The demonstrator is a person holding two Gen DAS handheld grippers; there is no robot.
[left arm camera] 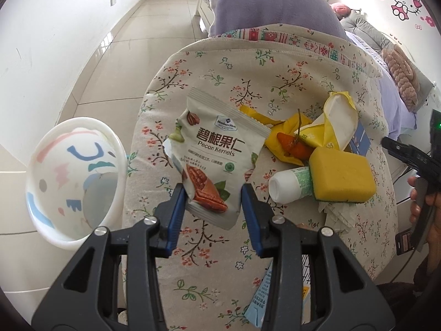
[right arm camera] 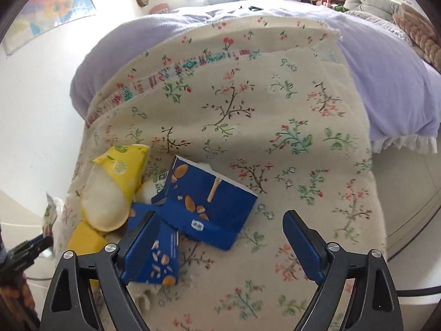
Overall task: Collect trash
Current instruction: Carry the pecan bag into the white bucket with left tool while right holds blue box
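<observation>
A floral cloth [left arm camera: 275, 82] covered the worktop, with a white cartoon-printed waste bin [left arm camera: 74, 182] on the floor to its left. The trash lay on the cloth: a pecan kernels bag [left arm camera: 215, 160] between the left gripper [left arm camera: 215, 215]'s parted fingers, not visibly clamped, and right of it a yellow sponge [left arm camera: 341, 178], a white bottle [left arm camera: 289, 187] and yellow wrappers [left arm camera: 336, 121]. The right gripper [right arm camera: 220, 245]'s fingers stood wide open near a torn blue carton [right arm camera: 209, 207].

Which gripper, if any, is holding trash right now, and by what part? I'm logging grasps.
Neither. The left gripper is open around the snack bag's lower end; the right gripper is open by the blue box.
</observation>
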